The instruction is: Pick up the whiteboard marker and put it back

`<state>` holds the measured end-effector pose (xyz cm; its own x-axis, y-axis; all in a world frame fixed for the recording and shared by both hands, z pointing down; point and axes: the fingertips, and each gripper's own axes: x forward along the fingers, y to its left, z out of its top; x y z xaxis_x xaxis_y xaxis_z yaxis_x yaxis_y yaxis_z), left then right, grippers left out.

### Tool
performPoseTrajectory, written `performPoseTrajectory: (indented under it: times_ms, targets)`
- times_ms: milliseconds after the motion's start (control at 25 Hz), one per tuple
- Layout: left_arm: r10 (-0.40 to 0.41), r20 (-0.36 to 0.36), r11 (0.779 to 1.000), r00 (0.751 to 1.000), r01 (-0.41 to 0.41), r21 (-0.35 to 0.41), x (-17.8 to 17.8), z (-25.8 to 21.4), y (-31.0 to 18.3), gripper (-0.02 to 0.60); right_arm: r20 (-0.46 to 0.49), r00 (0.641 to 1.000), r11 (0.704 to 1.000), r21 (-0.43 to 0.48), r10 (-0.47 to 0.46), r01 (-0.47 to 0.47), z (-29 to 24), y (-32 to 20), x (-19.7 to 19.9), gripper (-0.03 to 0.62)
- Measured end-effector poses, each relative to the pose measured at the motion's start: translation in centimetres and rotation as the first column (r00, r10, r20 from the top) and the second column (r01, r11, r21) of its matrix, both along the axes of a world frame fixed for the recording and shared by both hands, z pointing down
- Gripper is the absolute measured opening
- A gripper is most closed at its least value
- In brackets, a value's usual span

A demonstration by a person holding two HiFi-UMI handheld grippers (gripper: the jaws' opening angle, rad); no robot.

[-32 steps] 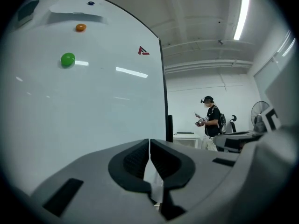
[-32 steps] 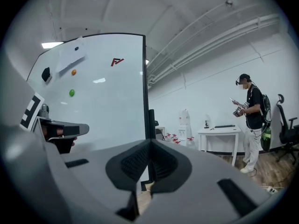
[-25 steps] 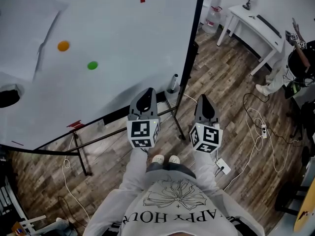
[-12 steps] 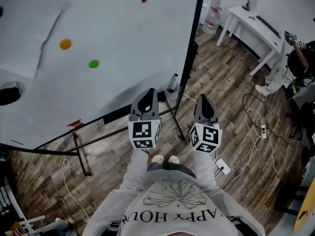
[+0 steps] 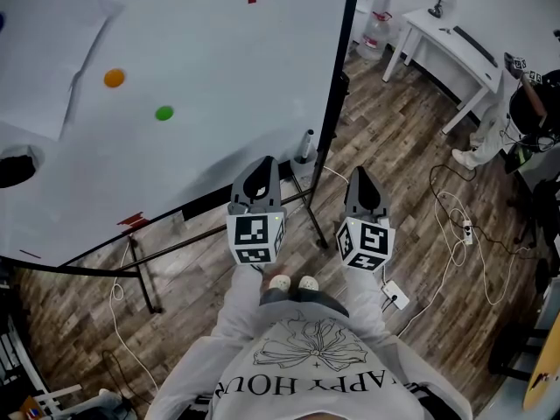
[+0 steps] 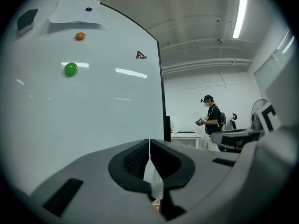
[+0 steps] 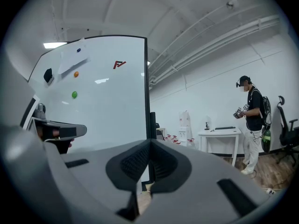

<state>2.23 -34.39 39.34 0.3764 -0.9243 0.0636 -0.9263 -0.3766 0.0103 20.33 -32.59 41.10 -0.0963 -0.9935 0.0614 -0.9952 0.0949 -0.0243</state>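
Note:
The whiteboard (image 5: 201, 77) stands in front of me on a black-framed stand. On its tray ledge lies a small red thing (image 5: 134, 221), perhaps the marker; it is too small to tell. My left gripper (image 5: 259, 170) hovers level just short of the board's lower right part, jaws shut with nothing between them (image 6: 149, 146). Beside it, my right gripper (image 5: 361, 182) is held past the board's right edge, also shut and empty (image 7: 149, 146). In the right gripper view the left gripper (image 7: 56, 130) shows at the left.
On the board are an orange magnet (image 5: 113, 78), a green magnet (image 5: 164, 112), a black eraser (image 5: 16, 171) and a paper sheet (image 5: 48, 51). Cables (image 5: 455, 234) lie on the wooden floor. At the right stand a white table (image 5: 446, 42) and another person (image 7: 250, 120).

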Motion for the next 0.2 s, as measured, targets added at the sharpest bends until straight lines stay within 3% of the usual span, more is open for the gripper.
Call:
performPoseTrajectory:
  times_ms: [200]
  targets:
    - [0.008,0.008,1.0,1.0,-0.008,0.001,0.57,-0.03,0.37,0.011,0.004,1.0,1.0,-0.003,0.009,-0.009,0.1,0.32,0.42,0.003]
